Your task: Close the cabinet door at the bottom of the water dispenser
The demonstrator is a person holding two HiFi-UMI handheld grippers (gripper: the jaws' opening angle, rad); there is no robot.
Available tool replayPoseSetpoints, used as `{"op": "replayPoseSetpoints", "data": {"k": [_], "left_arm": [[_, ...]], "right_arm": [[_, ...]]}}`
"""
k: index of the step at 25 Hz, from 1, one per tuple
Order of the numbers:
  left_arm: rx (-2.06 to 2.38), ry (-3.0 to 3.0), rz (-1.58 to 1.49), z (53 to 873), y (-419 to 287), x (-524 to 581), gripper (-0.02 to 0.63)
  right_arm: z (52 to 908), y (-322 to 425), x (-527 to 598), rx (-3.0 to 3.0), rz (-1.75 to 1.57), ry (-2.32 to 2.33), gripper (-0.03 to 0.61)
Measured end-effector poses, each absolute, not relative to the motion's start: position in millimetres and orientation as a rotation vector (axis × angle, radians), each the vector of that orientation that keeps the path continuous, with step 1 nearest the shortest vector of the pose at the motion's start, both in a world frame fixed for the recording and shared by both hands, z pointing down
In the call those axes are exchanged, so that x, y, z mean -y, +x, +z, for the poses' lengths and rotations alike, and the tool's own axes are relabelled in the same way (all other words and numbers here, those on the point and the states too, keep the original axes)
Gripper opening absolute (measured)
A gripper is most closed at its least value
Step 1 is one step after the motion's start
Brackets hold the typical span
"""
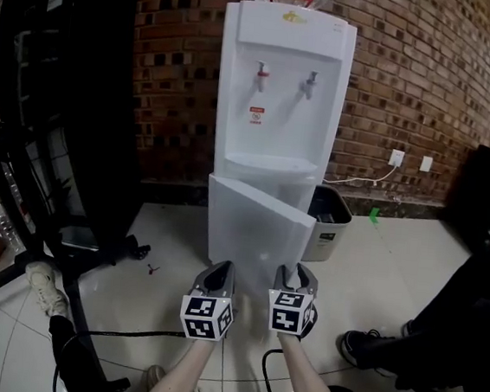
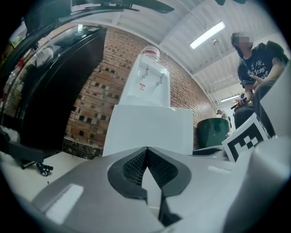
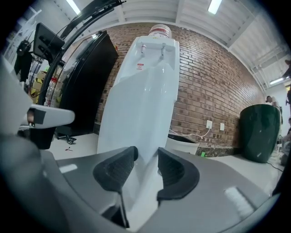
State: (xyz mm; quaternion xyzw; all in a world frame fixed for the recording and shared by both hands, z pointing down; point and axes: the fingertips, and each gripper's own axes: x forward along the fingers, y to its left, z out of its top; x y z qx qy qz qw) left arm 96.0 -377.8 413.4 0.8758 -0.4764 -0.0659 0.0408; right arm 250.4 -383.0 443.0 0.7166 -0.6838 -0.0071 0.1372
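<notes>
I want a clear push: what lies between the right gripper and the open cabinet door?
Nothing. In the right gripper view the cabinet door stands directly beyond the open right gripper.

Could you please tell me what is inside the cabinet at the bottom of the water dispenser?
The cabinet door stands ajar, swung out at its right edge, and it covers the opening of the water dispenser. Nothing inside can be seen in any view.

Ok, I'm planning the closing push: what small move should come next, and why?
Probably ease the right claw forward against the cabinet door: the door stands ajar from the water dispenser, hinged at picture left, and that open claw sits nearest its free side.
</notes>
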Motion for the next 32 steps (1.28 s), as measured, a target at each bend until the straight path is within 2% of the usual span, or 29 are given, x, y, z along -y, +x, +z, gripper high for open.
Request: {"op": "replayPoseSetpoints", "data": {"k": [9,23,26,32], "left_arm": [[1.485,2.657,-0.164,417,115,410,0.014],[1.512,2.628,-0.170,437,133,441,0.014],[1.503,2.638,-0.146,440,135,446,0.014],[1.508,2.681,-0.128,431,138,466,0.014]], "right_arm": [[444,276,412,2.013,0.013,2.094,0.147],[443,310,460,1.985,0.002,2.152,0.115],[442,318,470,1.966,-0.021,2.142,0.084],[438,326,490,1.963,-0.031,2.165,0.084]]}}
